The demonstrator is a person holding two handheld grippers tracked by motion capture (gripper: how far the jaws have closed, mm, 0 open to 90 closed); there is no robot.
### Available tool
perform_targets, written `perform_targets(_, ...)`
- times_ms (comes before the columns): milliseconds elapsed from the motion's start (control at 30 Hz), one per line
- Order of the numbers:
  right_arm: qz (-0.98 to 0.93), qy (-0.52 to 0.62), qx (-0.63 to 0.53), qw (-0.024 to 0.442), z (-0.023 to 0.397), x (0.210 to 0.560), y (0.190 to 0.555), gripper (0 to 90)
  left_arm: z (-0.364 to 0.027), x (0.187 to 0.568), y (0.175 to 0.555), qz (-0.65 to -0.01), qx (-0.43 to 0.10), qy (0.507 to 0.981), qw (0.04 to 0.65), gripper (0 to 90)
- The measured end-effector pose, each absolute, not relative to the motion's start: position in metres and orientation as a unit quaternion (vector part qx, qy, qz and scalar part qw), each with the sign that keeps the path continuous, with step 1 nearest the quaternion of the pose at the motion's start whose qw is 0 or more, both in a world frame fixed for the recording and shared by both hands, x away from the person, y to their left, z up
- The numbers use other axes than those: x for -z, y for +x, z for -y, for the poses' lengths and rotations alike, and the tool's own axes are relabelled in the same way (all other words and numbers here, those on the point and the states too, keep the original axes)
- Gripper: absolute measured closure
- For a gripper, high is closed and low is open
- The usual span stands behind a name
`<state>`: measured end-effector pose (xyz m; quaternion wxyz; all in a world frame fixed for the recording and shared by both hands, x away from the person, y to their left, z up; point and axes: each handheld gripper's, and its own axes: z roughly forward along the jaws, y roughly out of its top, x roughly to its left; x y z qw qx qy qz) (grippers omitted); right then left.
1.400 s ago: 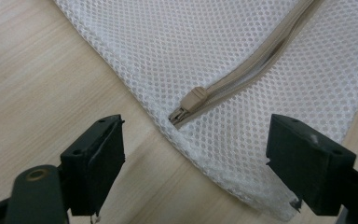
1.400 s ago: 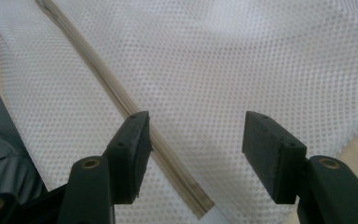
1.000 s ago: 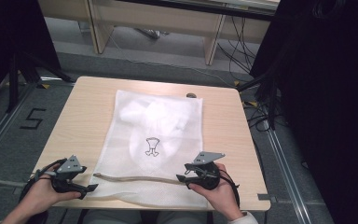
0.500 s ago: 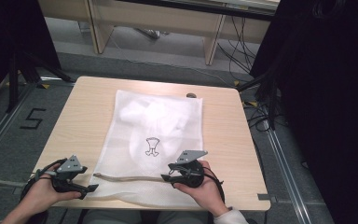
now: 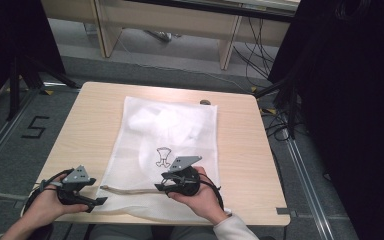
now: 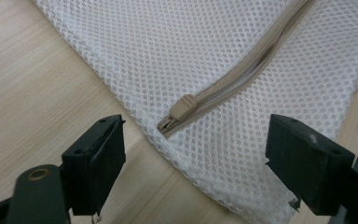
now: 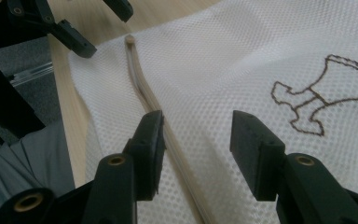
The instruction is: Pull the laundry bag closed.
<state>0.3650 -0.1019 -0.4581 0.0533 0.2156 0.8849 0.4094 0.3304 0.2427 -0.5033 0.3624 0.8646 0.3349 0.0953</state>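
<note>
A white mesh laundry bag (image 5: 167, 150) lies flat on the wooden table (image 5: 240, 150), its beige zipper (image 5: 130, 189) along the near edge. Your left gripper (image 5: 99, 201) gapes wide beside the zipper pull (image 6: 182, 106); your right gripper (image 5: 161, 188) hovers half-open over the zipper.

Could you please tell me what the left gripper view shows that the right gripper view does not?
Left gripper view alone: the zipper pull seen close, at the zipper's end. Right gripper view alone: the brown stitched emblem and the left gripper farther off, jaws open. Both share the white mesh bag, its beige zipper and the wooden table.
</note>
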Motion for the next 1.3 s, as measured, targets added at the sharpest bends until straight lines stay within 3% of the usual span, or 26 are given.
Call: perform_targets(1300,-0.898,0.179,-0.402,0.027,0.02,0.459,0.374,57.3,-0.245,0.503,0.331,-0.337,-0.092,0.861,0.369,19.4)
